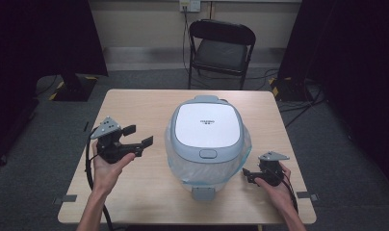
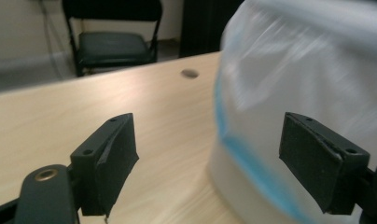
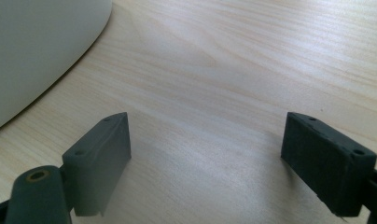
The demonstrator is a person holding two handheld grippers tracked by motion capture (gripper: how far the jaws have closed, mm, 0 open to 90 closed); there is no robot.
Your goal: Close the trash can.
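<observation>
A white and grey lidded bin (image 1: 207,126) stands in the middle of the wooden table (image 1: 135,103), with a translucent plastic bag (image 1: 180,161) edged in blue hanging around its body. My left gripper (image 1: 139,135) is held open just left of the bin, jaws pointing toward it. In the left gripper view the bag (image 2: 289,70) fills the right side, and the left gripper (image 2: 207,140) has nothing between its jaws. My right gripper (image 1: 247,175) sits low at the bin's front right. In the right gripper view the right gripper (image 3: 207,140) stands open over bare wood, with the bin's wall (image 3: 32,46) at upper left.
A black folding chair (image 1: 221,48) stands behind the table's far edge. Dark curtains and stand bases flank the room on both sides. A small round hole (image 2: 190,73) marks the tabletop beyond the bag. Bare wood lies to the left and right of the bin.
</observation>
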